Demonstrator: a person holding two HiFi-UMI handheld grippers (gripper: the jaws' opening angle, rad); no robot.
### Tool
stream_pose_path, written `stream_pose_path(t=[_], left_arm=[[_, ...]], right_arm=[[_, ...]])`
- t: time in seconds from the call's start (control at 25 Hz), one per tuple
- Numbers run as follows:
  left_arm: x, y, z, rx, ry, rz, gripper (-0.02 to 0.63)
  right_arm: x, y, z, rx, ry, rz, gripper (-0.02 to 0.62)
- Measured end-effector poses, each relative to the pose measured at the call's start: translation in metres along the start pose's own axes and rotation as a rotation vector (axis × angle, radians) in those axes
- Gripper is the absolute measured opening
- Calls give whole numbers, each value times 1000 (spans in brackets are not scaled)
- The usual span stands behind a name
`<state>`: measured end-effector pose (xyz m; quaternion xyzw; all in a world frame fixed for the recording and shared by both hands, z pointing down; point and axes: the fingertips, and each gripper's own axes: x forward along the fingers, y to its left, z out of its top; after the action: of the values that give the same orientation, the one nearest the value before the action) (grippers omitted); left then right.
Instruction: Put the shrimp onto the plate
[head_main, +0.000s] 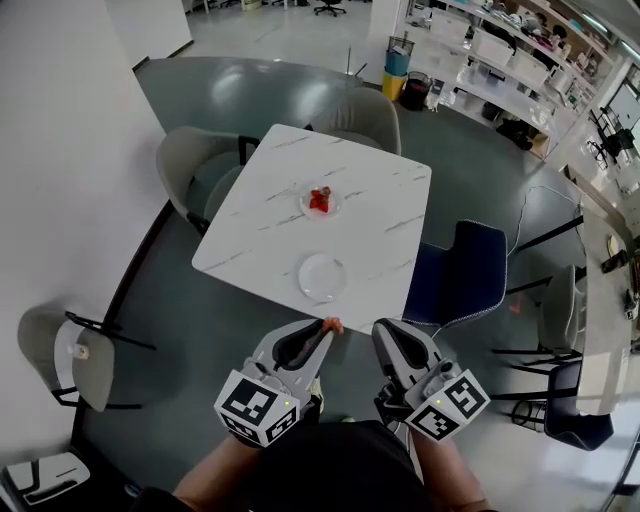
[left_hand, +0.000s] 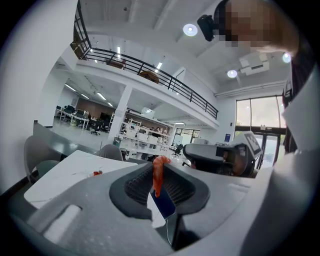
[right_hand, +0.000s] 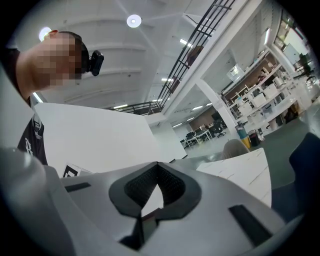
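Two plates: near plate (head_main: 322, 275) by the table's (head_main: 250, 230) front edge — far plate (head_main: 304, 204) at centre.
Left gripper (head_main: 323, 337): jaws clamp a shrimp (left_hand: 158, 175), just off that edge.
Right gripper (head_main: 384, 335): jaws together, empty.

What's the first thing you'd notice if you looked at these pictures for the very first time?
The orange shrimp pinched in the left tool, held low in front of the person, catches the eye first. Past it stands a white marble table with an empty plate near its close edge and a plate of red food toward the middle.
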<state>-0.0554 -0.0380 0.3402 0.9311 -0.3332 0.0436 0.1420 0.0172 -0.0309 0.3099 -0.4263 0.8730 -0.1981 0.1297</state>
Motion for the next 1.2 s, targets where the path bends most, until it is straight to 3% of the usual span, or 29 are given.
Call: stream_pose_path(t=[0.48,0.92,1.2], left_arm=[[56,72,-27,46,116,-22,69],[118,116,-64,34,211,59,69],[154,151,-103,19,293,122,69]], right_arm=[[59,-43,-5,15,22,-81,2],[105,-104,-2,33,96,-8,2],[131,-152,-31,63,174,22,2]])
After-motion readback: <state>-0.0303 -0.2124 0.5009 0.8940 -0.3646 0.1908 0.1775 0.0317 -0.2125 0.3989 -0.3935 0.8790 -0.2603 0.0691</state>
